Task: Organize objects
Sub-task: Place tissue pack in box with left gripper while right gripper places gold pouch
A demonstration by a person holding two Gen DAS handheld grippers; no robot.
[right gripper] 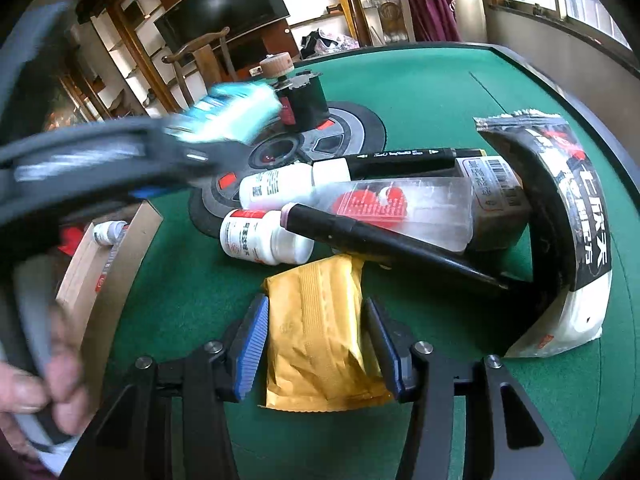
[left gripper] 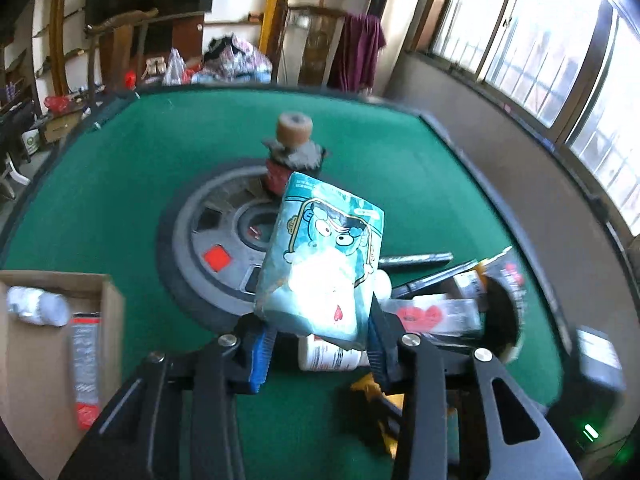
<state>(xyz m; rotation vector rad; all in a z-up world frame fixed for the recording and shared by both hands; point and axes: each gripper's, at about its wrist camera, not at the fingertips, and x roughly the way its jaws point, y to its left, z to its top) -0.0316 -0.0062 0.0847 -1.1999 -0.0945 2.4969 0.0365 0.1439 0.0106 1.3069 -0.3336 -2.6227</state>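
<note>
My left gripper (left gripper: 320, 346) is shut on a light blue tissue pack (left gripper: 320, 260) with a cartoon face, held tilted above the green table (left gripper: 120, 168). In the right wrist view that gripper (right gripper: 196, 140) and the pack (right gripper: 236, 112) show blurred at the upper left. My right gripper (right gripper: 318, 350) is low over the table with its blue pads against both sides of a yellow packet (right gripper: 320, 340) that lies on the felt. A corner of the yellow packet (left gripper: 372, 394) shows under my left fingers.
A cardboard box (left gripper: 112, 312) at the left holds a white bottle (left gripper: 36, 306) and a red-grey tube (left gripper: 86, 360). Ahead lie two white bottles (right gripper: 264, 240), black markers (right gripper: 400, 158), a clear box (right gripper: 400, 208) and a black snack bag (right gripper: 560, 200). A black container (right gripper: 304, 100) stands farther back. A hand (right gripper: 40, 380) is at the lower left.
</note>
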